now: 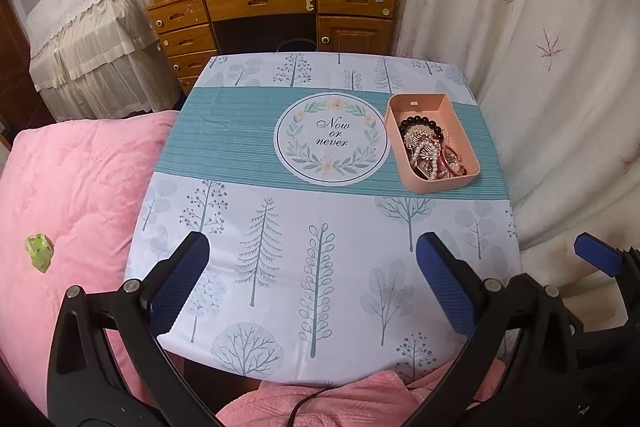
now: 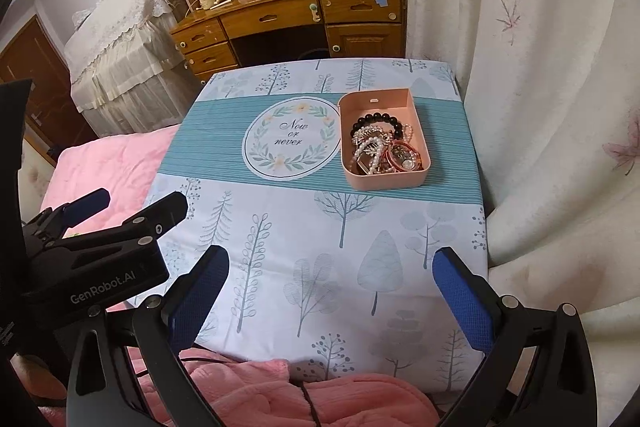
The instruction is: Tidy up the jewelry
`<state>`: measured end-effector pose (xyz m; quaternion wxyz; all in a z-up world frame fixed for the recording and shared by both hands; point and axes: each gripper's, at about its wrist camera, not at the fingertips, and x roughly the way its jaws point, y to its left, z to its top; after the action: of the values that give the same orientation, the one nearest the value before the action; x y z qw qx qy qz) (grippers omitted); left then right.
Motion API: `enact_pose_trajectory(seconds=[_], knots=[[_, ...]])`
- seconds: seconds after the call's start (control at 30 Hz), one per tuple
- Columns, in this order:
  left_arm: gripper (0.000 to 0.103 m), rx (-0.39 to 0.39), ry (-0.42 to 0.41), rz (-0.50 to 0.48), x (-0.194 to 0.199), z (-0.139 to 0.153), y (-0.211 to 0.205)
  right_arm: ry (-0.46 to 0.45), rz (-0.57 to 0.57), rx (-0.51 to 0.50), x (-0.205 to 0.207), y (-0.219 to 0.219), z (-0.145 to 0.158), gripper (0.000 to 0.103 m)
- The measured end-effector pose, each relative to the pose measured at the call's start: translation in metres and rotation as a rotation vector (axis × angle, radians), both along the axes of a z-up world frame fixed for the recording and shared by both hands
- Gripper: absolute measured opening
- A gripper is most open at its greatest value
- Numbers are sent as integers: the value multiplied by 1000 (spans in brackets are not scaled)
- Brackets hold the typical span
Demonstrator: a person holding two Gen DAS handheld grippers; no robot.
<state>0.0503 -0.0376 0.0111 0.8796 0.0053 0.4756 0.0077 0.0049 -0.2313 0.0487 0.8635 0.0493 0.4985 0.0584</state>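
Observation:
A pink open box (image 1: 438, 183) (image 2: 382, 183) sits on the teal band at the right of the table. It holds a pile of jewelry (image 1: 430, 149) (image 2: 382, 147): a black bead bracelet, pearl strands, red bangles and a watch. My left gripper (image 1: 312, 267) is open and empty, low over the table's near edge, well short of the box. My right gripper (image 2: 330, 283) is open and empty, also over the near edge. The left gripper shows from the side in the right wrist view (image 2: 132, 211), to the left of the right one.
The table (image 1: 280, 239) (image 2: 280, 247) has a tree-print cloth with a round "Now or never" emblem (image 1: 332, 141) left of the box. A pink quilt (image 1: 72, 195) lies left and near. A white curtain (image 1: 540, 67) hangs right. A wooden desk (image 1: 272, 11) stands behind.

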Motion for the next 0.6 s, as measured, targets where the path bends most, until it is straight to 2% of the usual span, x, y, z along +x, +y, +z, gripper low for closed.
enact_pose_trajectory(seconds=[0.6], knots=[[103,10,-3,0,-2,1,-1,7,-8,-4,0,-2,-1,103]])
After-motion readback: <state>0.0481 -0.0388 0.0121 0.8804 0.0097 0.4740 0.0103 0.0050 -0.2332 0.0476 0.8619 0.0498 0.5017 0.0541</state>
